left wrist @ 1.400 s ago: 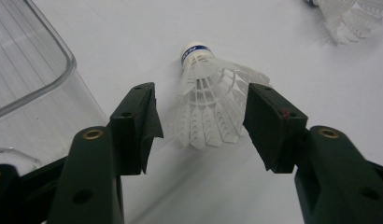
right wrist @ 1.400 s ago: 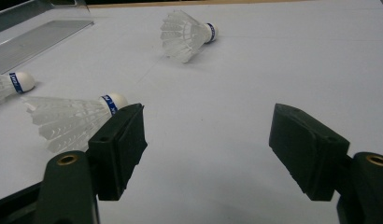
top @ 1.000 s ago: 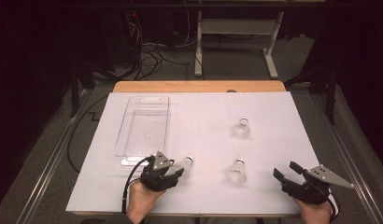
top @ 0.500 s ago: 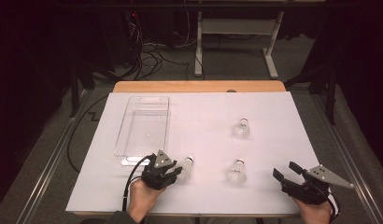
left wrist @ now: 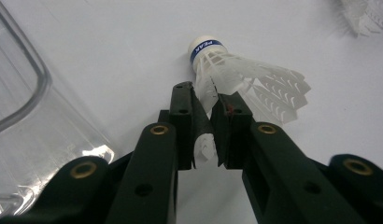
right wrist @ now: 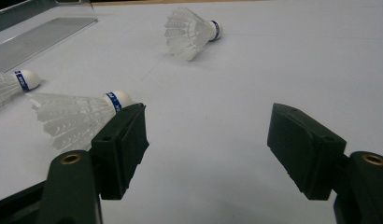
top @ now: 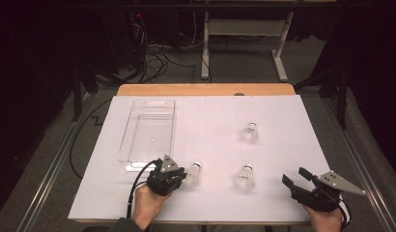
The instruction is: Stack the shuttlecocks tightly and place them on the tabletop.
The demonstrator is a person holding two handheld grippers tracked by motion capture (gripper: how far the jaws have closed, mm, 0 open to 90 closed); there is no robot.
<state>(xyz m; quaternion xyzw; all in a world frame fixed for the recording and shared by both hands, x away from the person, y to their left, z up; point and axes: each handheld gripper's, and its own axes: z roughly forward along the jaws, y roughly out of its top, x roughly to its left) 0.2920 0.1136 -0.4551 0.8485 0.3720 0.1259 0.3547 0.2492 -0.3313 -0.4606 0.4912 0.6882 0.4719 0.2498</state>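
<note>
High view: three shuttlecocks on the white sheet of the desk [top: 210, 111], none in the clear tray [top: 148, 130]. Tray taken as landmark throughout.

Nearest shuttlecock [top: 192, 173] just off the tray's near right corner, lying on its side, cork pointing away. Left hand-held gripper [top: 179, 176] on it; jaws just been closing, feather skirt between them. Left gripper view confirms: pads clamped on one edge of the skirt [left wrist: 206, 109], feathers visibly pinched, cork with blue band [left wrist: 204, 47] beyond the tips, rest of the skirt fanned out to one side. Grasp made but thin, on feathers only, not on the cork. Shuttlecock apparently not yet off the sheet.

Second shuttlecock [top: 245, 177] further right of the tray, level with its near end. Third shuttlecock [top: 249, 132] well right of the tray, level with its middle. Both untouched.

Right hand-held gripper [top: 297, 178] far right of the tray at the desk's near edge, jaws spread wide, nothing between them; same in right gripper view [right wrist: 208, 149].

Progress, as judged: early. First pick-up at the clamping stage; lift and drop into tray left to do, then likely the other two. Risk: skirt slipping or bending under so narrow a grip.
</note>
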